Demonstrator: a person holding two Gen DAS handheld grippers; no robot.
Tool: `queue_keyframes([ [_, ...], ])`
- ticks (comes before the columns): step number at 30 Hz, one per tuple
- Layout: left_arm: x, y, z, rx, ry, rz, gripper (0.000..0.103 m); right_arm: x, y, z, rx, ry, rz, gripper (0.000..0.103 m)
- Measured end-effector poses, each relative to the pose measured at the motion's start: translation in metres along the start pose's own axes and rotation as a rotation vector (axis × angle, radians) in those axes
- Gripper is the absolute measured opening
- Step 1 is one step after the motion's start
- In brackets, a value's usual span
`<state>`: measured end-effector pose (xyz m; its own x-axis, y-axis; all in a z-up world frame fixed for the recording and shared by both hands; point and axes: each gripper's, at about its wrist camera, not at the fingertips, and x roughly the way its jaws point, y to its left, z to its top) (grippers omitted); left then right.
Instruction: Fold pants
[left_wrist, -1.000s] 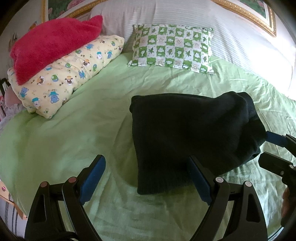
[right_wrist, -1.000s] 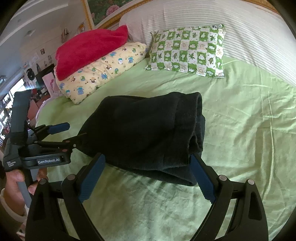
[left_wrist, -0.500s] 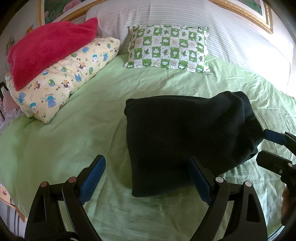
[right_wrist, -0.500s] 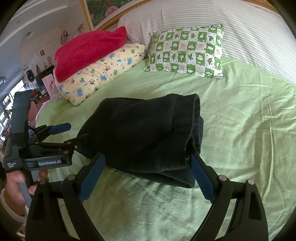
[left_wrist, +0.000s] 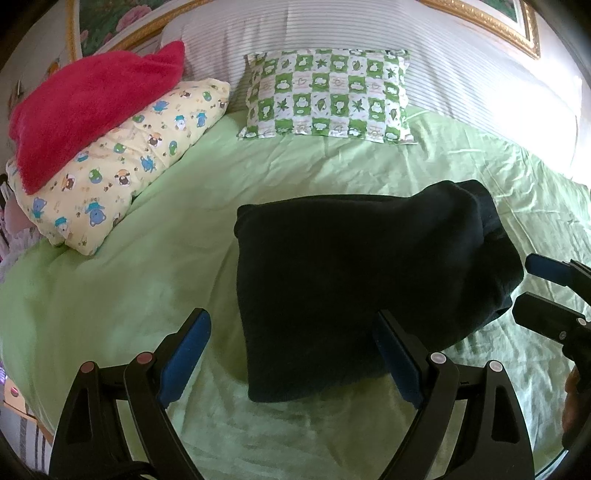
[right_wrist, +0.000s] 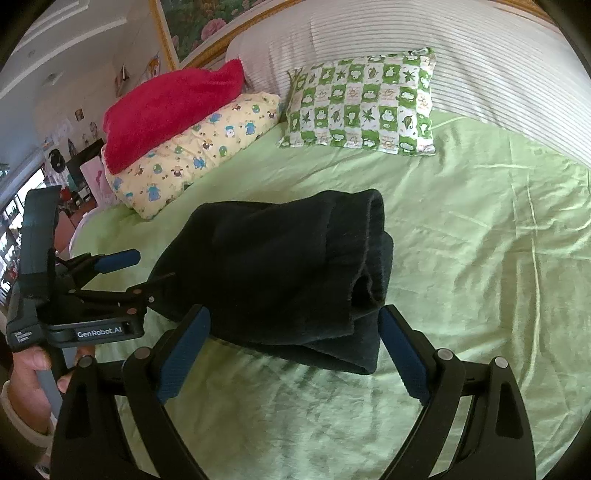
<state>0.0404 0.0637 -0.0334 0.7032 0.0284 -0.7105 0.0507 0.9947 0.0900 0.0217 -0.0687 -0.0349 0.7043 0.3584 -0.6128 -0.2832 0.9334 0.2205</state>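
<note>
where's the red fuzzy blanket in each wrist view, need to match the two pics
Left wrist view: the red fuzzy blanket is at the upper left, lying on top of the yellow cartoon pillow.
Right wrist view: the red fuzzy blanket sits upper left of centre, on the same yellow cartoon pillow.
Shared landmark: the green checked pillow lies just right of both.

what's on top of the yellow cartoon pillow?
A red fuzzy blanket lies bunched across the far part of the yellow pillow. The pillow's near side shows; whatever is under the blanket is covered.
</note>
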Motion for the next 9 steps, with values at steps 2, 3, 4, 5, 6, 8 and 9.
queue_keyframes([
  [2, 0.0019, -0.0019, 0.0015, 0.0, 0.001, 0.0, 0.09, -0.0003, -0.0019, 0.001, 0.004, -0.003, 0.001, 0.092],
  [3, 0.0029, -0.0024, 0.0019, 0.0, 0.003, 0.001, 0.09, -0.0001, -0.0025, 0.0016, 0.005, -0.004, 0.001, 0.092],
  [4, 0.0041, -0.0029, 0.0024, 0.001, 0.006, 0.001, 0.09, 0.0005, -0.0031, 0.0025, 0.007, -0.005, 0.003, 0.092],
  [5, 0.005, -0.0033, 0.0028, 0.0, 0.008, 0.001, 0.09, 0.0005, -0.0037, 0.0028, 0.009, -0.007, 0.005, 0.093],
  [6, 0.0058, -0.0036, 0.0032, -0.001, 0.011, 0.0, 0.09, 0.0007, -0.0041, 0.0035, 0.011, -0.008, 0.006, 0.092],
  [8, 0.0061, -0.0041, 0.0034, -0.005, 0.018, -0.007, 0.09, -0.0005, -0.0042, 0.0041, 0.014, -0.013, 0.008, 0.093],
  [9, 0.0058, -0.0042, 0.0037, -0.007, 0.02, -0.012, 0.09, -0.0007, -0.0042, 0.0049, 0.015, -0.016, 0.01, 0.093],
])
